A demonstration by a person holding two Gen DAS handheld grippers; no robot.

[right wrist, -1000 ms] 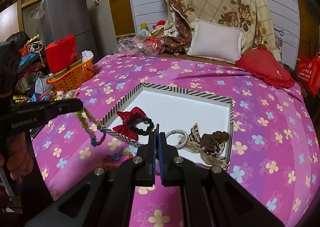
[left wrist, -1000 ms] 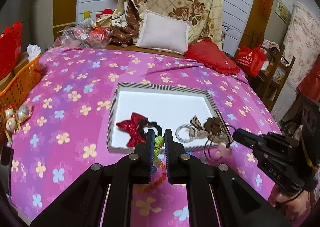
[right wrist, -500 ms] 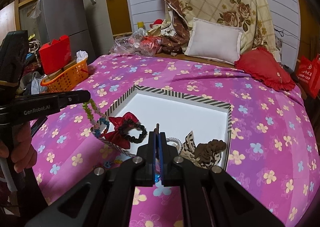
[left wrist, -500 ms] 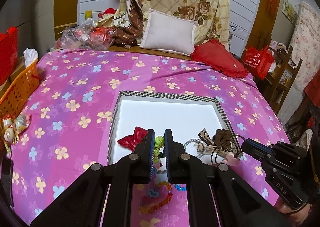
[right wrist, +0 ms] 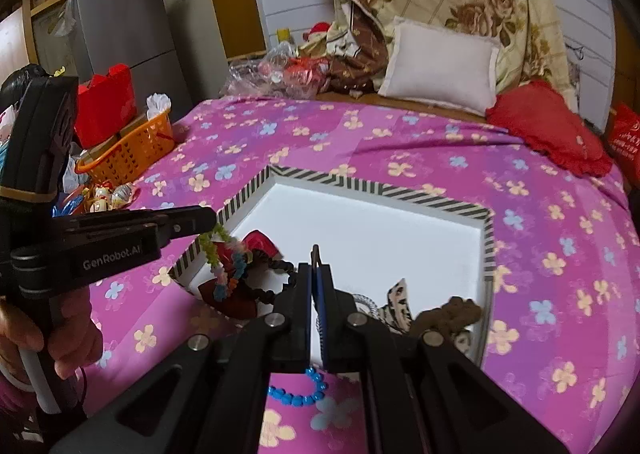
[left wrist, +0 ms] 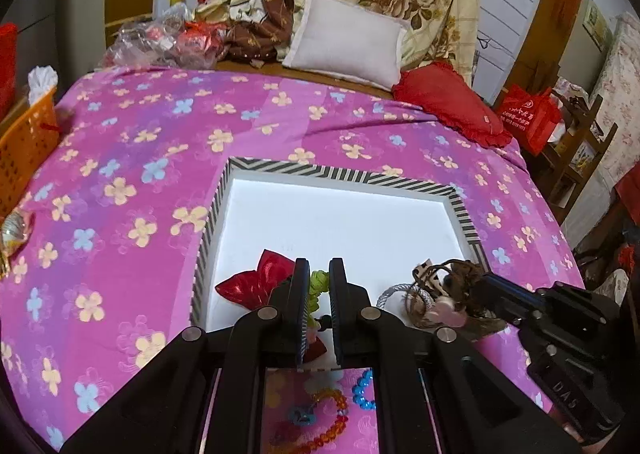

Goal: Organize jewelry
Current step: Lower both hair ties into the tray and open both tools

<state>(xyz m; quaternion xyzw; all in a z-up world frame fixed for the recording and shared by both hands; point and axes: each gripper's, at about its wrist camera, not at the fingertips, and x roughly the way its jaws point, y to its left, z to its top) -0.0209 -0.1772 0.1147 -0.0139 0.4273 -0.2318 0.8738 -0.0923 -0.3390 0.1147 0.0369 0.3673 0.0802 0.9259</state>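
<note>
My left gripper [left wrist: 319,274] is shut on a green and multicoloured bead bracelet [right wrist: 226,260], which hangs over the near left corner of the white tray with a striped rim [left wrist: 340,173], just above a red bow [left wrist: 260,282]. My right gripper [right wrist: 316,268] is shut on a thin dark hair cord with a pink flower [left wrist: 442,310]. It hovers over the tray's near right side, by a grey coil tie [left wrist: 390,294] and a brown scrunchie [right wrist: 460,310]. An orange bead bracelet [left wrist: 324,426] and a blue one [right wrist: 298,394] lie on the bedspread in front of the tray.
The tray sits on a pink flowered bedspread [left wrist: 140,173]. An orange basket [right wrist: 128,153] stands at the bed's left edge, with a white pillow [left wrist: 344,41] and a red cushion [left wrist: 452,109] at the far end. A hand [right wrist: 68,342] holds the left gripper's handle.
Both grippers moved forward over the tray's near edge and a little lower. The bead bracelet now hangs above the red bow, and the dark cord is over the tray's right side.
</note>
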